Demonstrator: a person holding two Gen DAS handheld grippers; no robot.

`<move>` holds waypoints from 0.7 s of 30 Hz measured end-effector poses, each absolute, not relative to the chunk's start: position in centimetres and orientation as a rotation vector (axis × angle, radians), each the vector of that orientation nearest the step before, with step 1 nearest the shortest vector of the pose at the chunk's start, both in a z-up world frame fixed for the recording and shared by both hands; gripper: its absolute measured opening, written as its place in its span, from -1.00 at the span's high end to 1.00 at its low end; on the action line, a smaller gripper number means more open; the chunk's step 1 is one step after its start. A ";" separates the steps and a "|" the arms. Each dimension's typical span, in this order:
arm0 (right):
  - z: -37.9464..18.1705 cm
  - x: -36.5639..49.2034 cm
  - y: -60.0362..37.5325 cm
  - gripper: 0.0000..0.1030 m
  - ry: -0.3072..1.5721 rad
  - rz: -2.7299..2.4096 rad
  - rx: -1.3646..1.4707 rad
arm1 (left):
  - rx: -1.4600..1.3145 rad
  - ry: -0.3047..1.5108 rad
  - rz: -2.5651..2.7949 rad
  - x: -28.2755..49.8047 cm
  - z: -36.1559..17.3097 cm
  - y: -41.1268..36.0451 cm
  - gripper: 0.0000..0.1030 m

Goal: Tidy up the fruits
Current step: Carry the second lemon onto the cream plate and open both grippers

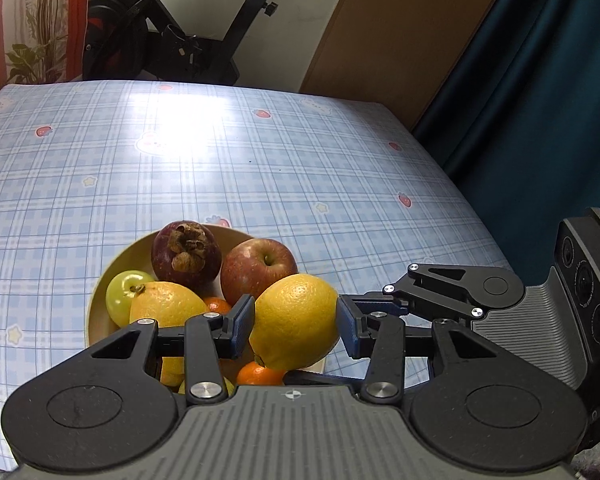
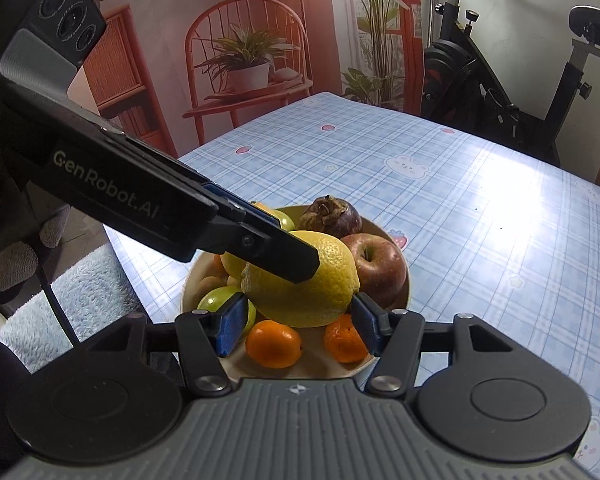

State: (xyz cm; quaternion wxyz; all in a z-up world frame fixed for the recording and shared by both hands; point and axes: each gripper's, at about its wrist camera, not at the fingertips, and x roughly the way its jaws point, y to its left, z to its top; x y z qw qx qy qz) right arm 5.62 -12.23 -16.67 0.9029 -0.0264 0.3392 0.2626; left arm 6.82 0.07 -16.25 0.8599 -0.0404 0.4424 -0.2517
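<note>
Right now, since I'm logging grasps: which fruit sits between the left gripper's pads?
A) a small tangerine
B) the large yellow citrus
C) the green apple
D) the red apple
B: in the left wrist view, the left gripper has its blue pads on either side of the large yellow citrus, above the bowl.

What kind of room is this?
Probably a room in someone's home: an exercise bike stands behind a table with a strawberry-print cloth, where a bowl of fruit sits.
</note>
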 end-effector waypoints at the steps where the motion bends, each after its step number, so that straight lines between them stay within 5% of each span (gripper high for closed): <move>1: -16.8 5.8 -12.2 -0.16 0.707 0.546 -0.046 | -0.084 0.932 -0.526 6.8 -16.5 0.2 0.08; 21: -18.1 7.0 -12.2 -0.12 0.727 0.586 0.010 | -0.116 0.947 -0.492 7.0 -17.8 1.4 0.13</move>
